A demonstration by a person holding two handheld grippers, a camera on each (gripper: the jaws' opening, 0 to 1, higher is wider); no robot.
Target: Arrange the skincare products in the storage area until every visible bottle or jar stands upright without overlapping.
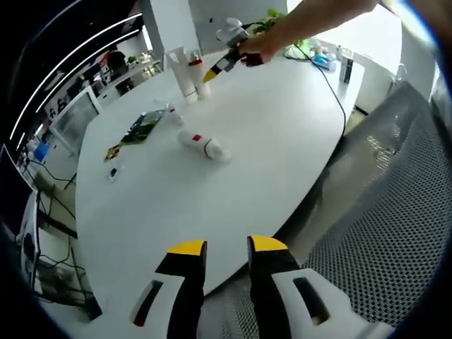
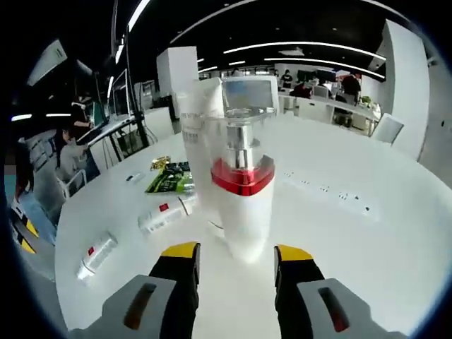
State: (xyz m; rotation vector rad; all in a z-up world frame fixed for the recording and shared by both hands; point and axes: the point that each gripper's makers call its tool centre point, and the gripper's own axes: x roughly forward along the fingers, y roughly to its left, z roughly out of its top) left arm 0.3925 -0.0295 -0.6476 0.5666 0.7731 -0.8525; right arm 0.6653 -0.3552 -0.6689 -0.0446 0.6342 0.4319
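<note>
Left gripper view gives us the white table, broad and curved, with a mesh chair at its near edge. Our left gripper hovers over that edge, jaws parted with nothing between them. Far across the table the right gripper is held in a hand just beside two upright white tubes. One white bottle with a red band lies on its side mid-table, and a green packet lies flat near it.

Right gripper view shows us the right gripper's jaws apart on either side of an upright white pump bottle with a red collar, not touching it. A tall tube stands close behind. Two small bottles lie on their sides to the left.
</note>
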